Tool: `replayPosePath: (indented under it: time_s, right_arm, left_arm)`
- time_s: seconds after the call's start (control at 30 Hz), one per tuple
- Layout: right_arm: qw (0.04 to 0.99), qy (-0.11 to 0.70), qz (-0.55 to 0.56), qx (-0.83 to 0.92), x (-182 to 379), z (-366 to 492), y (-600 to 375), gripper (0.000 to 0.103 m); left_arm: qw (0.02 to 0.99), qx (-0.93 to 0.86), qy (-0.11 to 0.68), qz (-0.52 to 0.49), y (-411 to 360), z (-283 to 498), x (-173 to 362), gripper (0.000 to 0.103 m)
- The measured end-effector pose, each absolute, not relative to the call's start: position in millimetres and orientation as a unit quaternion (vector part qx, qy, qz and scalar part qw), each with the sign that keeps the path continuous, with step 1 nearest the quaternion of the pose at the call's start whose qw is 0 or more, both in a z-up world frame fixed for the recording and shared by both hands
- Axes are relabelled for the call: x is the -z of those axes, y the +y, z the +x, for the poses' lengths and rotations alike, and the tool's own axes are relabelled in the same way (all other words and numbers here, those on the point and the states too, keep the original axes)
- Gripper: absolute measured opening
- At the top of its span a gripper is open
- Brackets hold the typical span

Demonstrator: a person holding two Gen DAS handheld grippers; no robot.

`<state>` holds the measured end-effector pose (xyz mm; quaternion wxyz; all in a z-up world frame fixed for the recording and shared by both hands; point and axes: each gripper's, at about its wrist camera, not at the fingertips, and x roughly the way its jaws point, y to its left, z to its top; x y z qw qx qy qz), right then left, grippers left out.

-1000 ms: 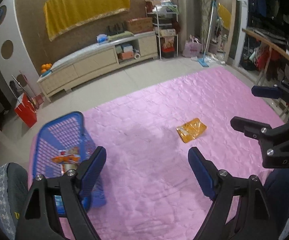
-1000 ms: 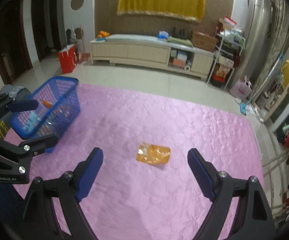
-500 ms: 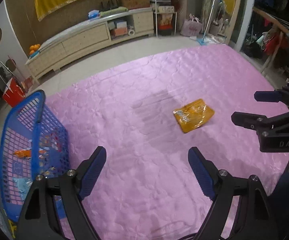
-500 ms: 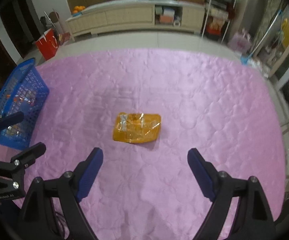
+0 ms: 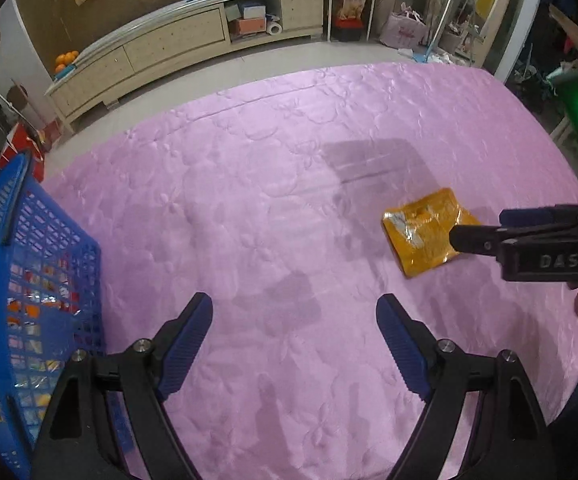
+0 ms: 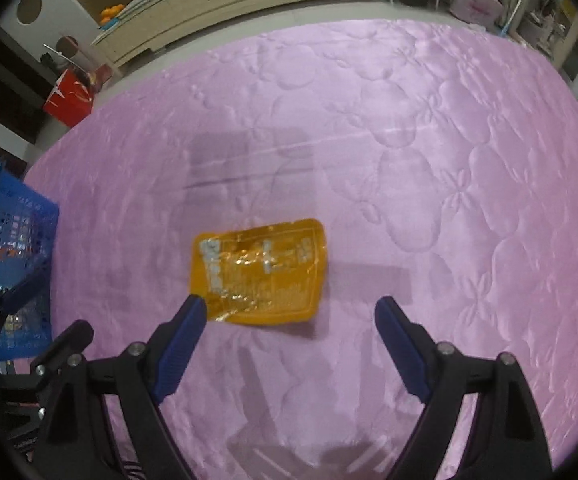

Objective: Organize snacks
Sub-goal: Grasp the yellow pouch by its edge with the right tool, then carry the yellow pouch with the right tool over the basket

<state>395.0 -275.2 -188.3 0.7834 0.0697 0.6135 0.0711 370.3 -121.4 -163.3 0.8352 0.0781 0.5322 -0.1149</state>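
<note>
An orange snack packet [image 6: 261,272] lies flat on the pink quilted cover [image 6: 409,160]. My right gripper [image 6: 289,312] hangs just above it, open, its left fingertip over the packet's near left corner. In the left wrist view the same packet [image 5: 421,232] lies at the right, partly behind the right gripper's black fingers [image 5: 473,236]. My left gripper [image 5: 294,316] is open over bare quilt with nothing between its fingers. A blue plastic basket [image 5: 17,280] with several snack packets inside stands at the left; in the right wrist view the basket [image 6: 13,240] sits at the far left edge.
A long cream cabinet [image 5: 177,40] runs along the far wall with oranges [image 5: 67,58] on its left end. A red bag [image 6: 69,96] stands on the tiled floor beyond the quilt. Shelves and bags crowd the far right corner.
Both grippers have dropped toward the quilt and tipped further down. The orange packet now sits much closer to the right gripper's fingers. The basket has slid to the left edge of both views.
</note>
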Motion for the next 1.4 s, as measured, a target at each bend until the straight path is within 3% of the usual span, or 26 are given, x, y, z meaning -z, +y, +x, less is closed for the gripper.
replayPosePath:
  time_s: [0.13, 0.3, 0.33, 0.63, 1.4]
  right_arm:
    - [0.769, 0.627, 0.097, -0.08, 193.6, 400.1, -278.0, 0.069]
    - [0.764, 0.634, 0.092, -0.078, 198.3, 401.9, -273.8, 0.019]
    - [0.764, 0.633, 0.094, -0.079, 198.3, 400.5, -273.4, 0.016]
    - [0.785, 0.607, 0.084, -0.092, 182.5, 388.5, -268.4, 0.004]
    - [0.84, 0.519, 0.021, -0.157, 53.7, 292.3, -214.3, 0.002]
  left_arm:
    - [0.832, 0.121, 0.538, 0.065, -123.9, 378.7, 167.5, 0.082]
    - [0.831, 0.121, 0.539, 0.069, -127.8, 386.9, 172.3, 0.082]
    - [0.832, 0.124, 0.536, 0.071, -128.2, 386.6, 172.0, 0.082]
    - [0.845, 0.11, 0.517, 0.083, -122.0, 383.9, 163.7, 0.103]
    - [0.895, 0.092, 0.435, 0.046, -67.6, 284.9, 57.8, 0.103]
